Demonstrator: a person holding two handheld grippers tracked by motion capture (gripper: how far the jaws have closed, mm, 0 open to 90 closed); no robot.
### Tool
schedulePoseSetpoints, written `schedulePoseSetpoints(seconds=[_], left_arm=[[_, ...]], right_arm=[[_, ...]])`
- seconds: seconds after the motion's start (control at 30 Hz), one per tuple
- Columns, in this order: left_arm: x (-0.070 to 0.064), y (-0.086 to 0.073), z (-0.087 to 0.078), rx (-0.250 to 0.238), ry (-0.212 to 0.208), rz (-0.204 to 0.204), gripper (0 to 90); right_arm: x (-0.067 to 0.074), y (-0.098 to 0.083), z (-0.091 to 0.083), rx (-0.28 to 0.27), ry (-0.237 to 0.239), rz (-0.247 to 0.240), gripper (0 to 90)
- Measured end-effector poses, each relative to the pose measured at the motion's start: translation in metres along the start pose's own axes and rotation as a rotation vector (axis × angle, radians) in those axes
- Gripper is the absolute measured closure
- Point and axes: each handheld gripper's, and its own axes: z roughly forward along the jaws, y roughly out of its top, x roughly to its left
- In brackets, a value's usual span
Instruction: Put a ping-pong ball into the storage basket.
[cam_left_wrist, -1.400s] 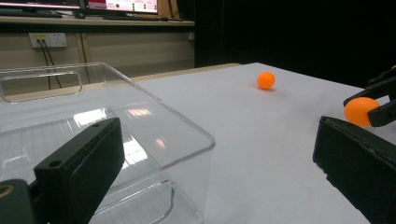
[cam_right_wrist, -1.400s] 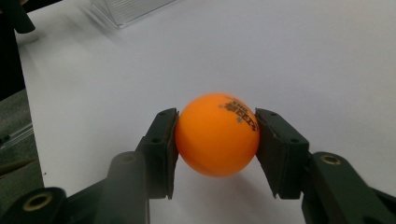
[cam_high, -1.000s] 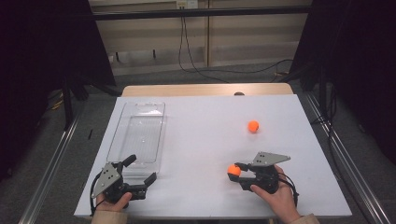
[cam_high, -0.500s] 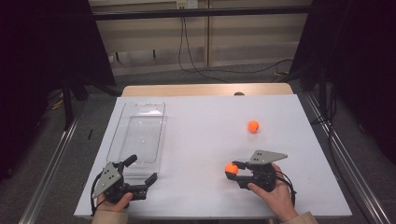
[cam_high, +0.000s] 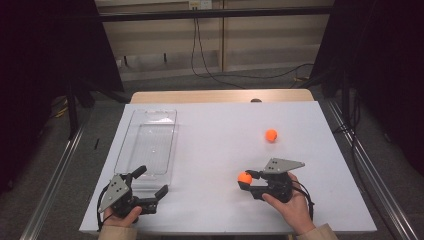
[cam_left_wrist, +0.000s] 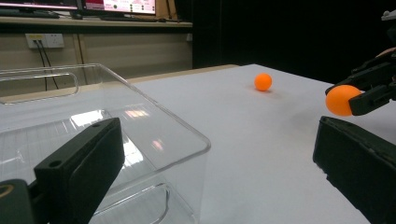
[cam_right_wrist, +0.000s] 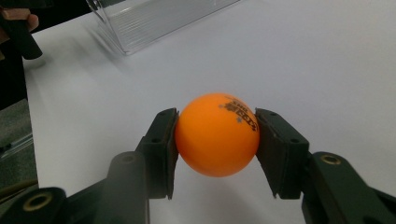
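Observation:
My right gripper (cam_high: 246, 179) is shut on an orange ball (cam_right_wrist: 215, 134), its two black pads pressed against the ball's sides just above the white table (cam_high: 220, 145). The same held ball (cam_left_wrist: 341, 100) shows at the right of the left gripper view. A second orange ball (cam_high: 271, 135) lies loose on the table farther back, also seen as a small ball (cam_left_wrist: 263, 82) in the left gripper view. My left gripper (cam_high: 151, 184) rests at the front left with its jaws wide apart and nothing between them, right by the near end of a clear plastic tray (cam_high: 148, 145).
The clear tray (cam_left_wrist: 154, 114) stands lengthwise along the table's left side with nothing in it. Metal rails (cam_high: 52, 177) run along both sides of the table. Cables (cam_high: 210, 60) hang at the wall behind.
The right gripper with the orange ball has shifted slightly to the left and a little off the table. The left gripper has stayed put.

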Motion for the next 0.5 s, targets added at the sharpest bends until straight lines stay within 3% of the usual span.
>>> schedulePoseSetpoints(seconds=[0.5], left_arm=[[-0.0003,-0.0007,0.0002,0.01,-0.002,-0.008,1.8]], right_arm=[[0.0005,0.0075,0.0069,-0.001,-0.004,-0.011,51.4]])
